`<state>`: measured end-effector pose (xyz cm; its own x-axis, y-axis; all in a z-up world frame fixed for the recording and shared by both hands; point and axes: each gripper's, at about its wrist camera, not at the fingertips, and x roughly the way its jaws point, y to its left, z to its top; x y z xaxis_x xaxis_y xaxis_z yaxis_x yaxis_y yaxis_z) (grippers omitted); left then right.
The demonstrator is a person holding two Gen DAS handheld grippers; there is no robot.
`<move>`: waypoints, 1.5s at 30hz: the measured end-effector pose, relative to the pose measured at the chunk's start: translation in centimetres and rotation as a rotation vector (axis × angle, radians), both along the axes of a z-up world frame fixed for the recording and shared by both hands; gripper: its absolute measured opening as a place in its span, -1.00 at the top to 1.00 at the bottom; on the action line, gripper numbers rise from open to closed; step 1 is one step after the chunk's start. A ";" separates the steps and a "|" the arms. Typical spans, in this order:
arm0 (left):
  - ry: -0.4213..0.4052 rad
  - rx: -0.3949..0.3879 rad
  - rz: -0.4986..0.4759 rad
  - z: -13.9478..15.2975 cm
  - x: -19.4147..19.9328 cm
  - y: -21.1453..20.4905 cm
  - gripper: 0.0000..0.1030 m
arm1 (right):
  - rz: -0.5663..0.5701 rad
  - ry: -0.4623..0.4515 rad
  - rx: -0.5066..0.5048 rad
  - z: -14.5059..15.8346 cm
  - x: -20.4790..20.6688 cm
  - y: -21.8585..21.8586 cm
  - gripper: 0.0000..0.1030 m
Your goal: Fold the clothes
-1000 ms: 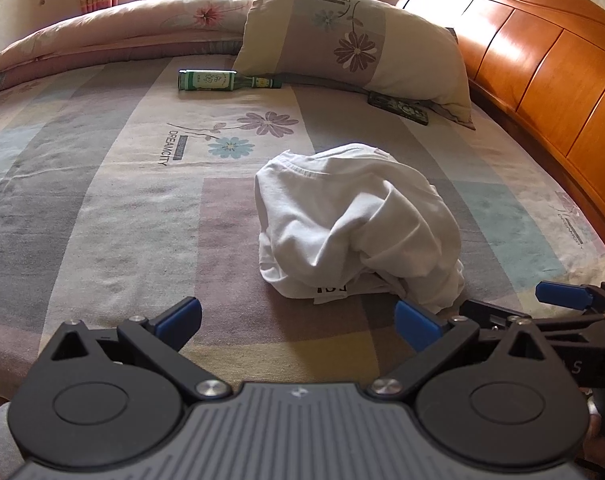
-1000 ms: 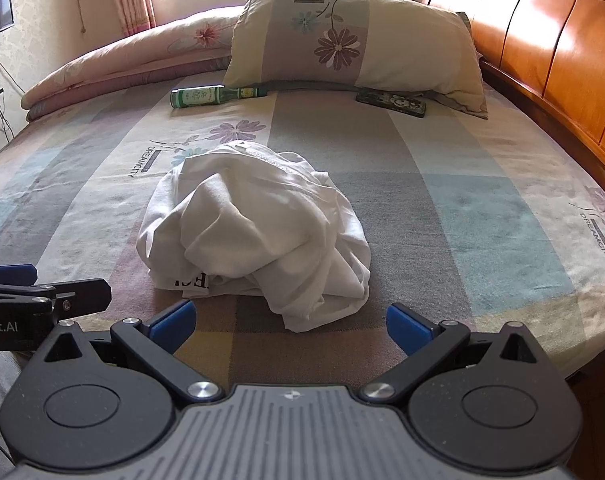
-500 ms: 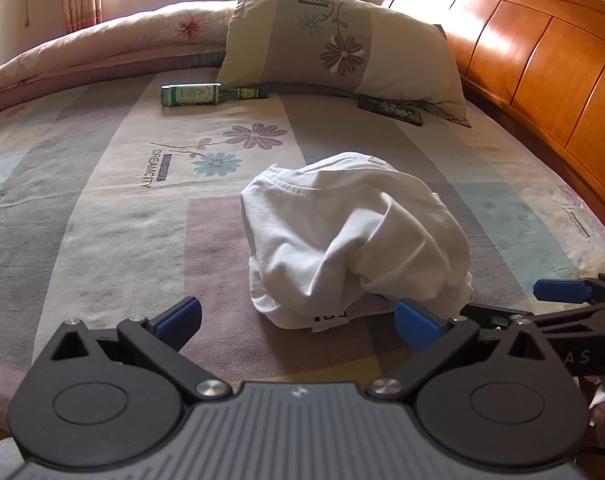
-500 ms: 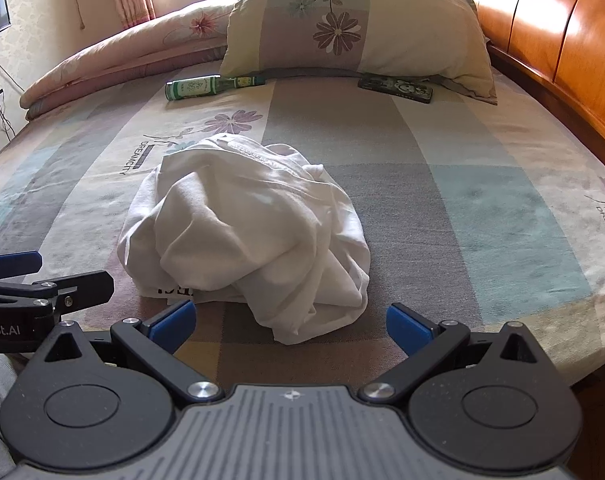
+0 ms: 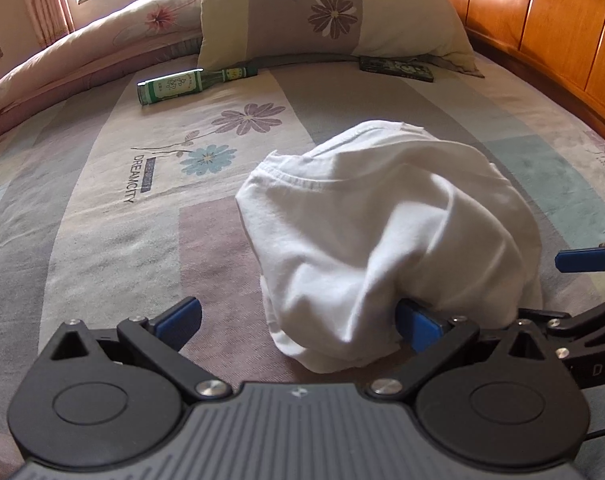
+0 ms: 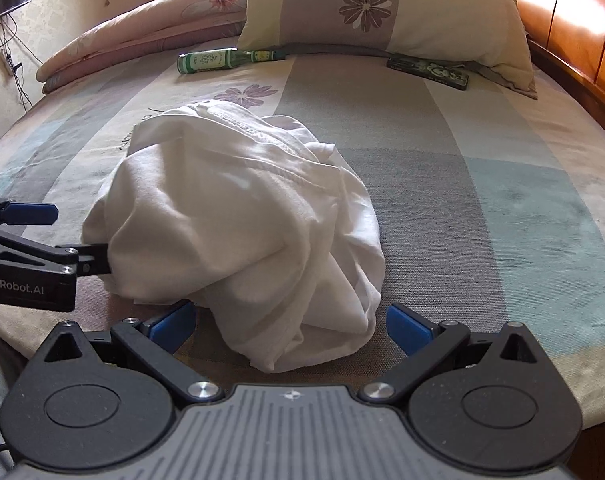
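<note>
the white garment [image 5: 386, 236] lies crumpled in a rounded heap on the bed [image 5: 102, 216], just ahead of both grippers. the left gripper [image 5: 298, 320] has its jaws spread wide and holds nothing; its right blue fingertip [image 5: 416, 324] is tucked against the near lower edge of the heap, with a fold of cloth draped over it, while the left fingertip sits clear of the cloth over bare sheet. the right gripper [image 6: 290, 322] is likewise spread wide and empty, with the near hem of the heap sagging between its two blue fingertips [image 6: 170, 324]; whether they touch the cloth cannot be told. seen from the right gripper, the left one reaches in from its left side, lower finger pressed into the side of the heap. far beyond the garment, a green bottle [image 5: 182, 86] lies on its side, ahead and left of the left gripper, beside a flowered pillow [image 5: 330, 12]. a dark flat packet [image 5: 396, 68] rests by the pillow's right corner, near the wooden headboard [image 5: 550, 20].
</note>
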<state>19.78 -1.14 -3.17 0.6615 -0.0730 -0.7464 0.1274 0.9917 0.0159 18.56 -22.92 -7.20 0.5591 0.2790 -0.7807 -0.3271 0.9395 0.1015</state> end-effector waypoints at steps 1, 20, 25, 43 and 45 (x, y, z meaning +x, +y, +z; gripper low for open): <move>0.000 0.006 -0.003 0.0 0.5 0.1 -0.98 | -0.004 -0.002 -0.014 -0.1 0.5 0.1 -1.00; -0.061 0.072 0.020 1.0 9.2 1.7 -0.99 | -0.137 -0.156 -0.072 3.4 8.1 -3.4 -1.00; -0.059 0.079 0.003 1.1 7.1 1.8 -0.99 | -0.050 -0.115 0.040 3.7 5.6 -3.7 -1.00; -0.033 0.062 0.028 1.2 6.3 3.2 -0.99 | -0.295 -0.153 -0.124 2.0 14.1 -7.6 -1.00; -0.040 0.054 0.025 1.4 6.1 3.1 -0.99 | -0.276 -0.146 -0.068 2.6 13.6 -8.5 -1.00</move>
